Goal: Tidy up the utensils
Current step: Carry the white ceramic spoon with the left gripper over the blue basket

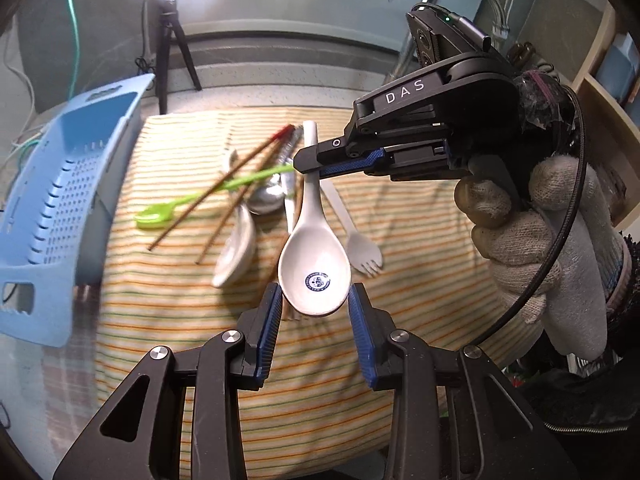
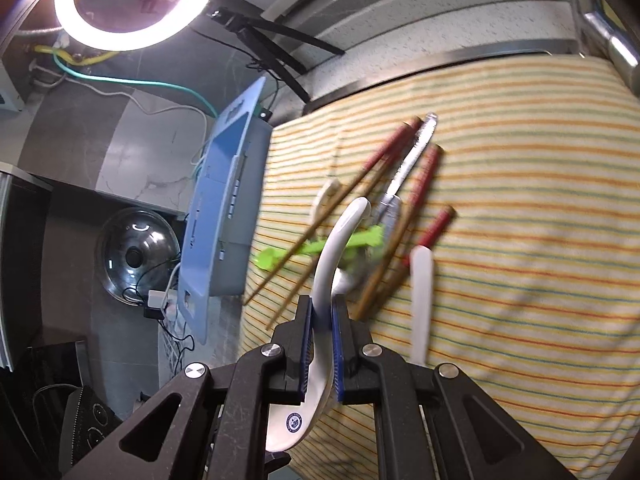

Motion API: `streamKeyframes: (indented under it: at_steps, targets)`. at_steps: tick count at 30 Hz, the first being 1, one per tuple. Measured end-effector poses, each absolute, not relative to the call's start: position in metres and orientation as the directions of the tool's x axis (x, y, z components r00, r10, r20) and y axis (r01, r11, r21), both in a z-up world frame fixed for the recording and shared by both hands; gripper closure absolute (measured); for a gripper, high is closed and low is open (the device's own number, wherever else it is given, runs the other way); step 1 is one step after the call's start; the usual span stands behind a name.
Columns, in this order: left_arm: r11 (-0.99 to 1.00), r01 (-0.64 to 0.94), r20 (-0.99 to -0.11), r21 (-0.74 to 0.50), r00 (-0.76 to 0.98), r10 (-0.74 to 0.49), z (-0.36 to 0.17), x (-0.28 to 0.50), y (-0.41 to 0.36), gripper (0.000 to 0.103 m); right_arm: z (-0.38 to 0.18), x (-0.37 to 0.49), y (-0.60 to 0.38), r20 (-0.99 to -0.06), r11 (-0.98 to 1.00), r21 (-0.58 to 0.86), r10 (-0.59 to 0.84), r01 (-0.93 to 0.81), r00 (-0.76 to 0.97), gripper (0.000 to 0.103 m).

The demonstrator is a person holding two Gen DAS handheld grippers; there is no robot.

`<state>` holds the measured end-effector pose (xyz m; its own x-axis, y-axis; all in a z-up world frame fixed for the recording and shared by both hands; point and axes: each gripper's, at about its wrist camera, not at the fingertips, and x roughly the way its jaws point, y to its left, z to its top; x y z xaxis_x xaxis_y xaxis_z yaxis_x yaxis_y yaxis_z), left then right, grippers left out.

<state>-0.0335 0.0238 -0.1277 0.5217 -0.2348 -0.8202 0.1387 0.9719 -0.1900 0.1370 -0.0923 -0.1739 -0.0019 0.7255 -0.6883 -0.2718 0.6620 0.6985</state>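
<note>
Two grippers are meeting on one glazed white ceramic soup spoon with a blue emblem in its bowl (image 1: 315, 276), which is hanging in the air above the heap of utensils. The right gripper (image 2: 322, 344) is pinching the spoon's curved handle between its blue pads, pressed tight on it, while the left gripper (image 1: 315, 300) is bracketing the bowl, its fingers (image 1: 269, 320) standing at either side and seeming to touch the rim; how firmly they are pressing I cannot tell. The spoon is looking stiff, fairly heavy for its size, slick and liable to chip if dropped, so I would judge the narrow handle the safer hold, since the rounded bowl is offering pads little purchase. A person's gloved hand (image 1: 552, 248) is carrying the right gripper at three o'clock in the left wrist view. Below the spoon, toward twelve o'clock, brown wooden chopsticks with red ends (image 1: 248, 168), a lime-green plastic spoon (image 1: 160, 213), a metal spoon (image 1: 266, 199), a second white ceramic spoon (image 1: 236, 254) and a pale plastic spork (image 1: 360, 250) are lying crossed on the yellow striped cloth (image 1: 420, 216). At nine o'clock a light blue perforated plastic basket (image 1: 60, 200) is waiting beside the cloth, probably the destination.
</note>
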Motion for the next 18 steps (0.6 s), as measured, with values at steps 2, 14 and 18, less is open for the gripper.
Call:
streamKeyframes:
  at_steps: [2,14,18]
  targets:
    - [0.974,0.133,-0.813,-0.182,0.536,-0.225,-0.123,-0.033,0.036,0.070,-0.168,0.139,-0.078,-0.684,0.656,0.699,0.729,-0.285,0.000,0.094]
    - [0.986,0.067,-0.785,-0.156,0.597,-0.165,-0.107,-0.020,0.131,0.071,-0.138,0.157,0.036,-0.674,0.621,0.684,0.738,-0.382,-0.006,0.094]
    - [0.989,0.030,-0.787,-0.144,0.602,-0.133,-0.109,-0.015,0.168,0.071,-0.136,0.163,0.085,-0.680,0.611,0.673,0.733,-0.417,-0.024,0.094]
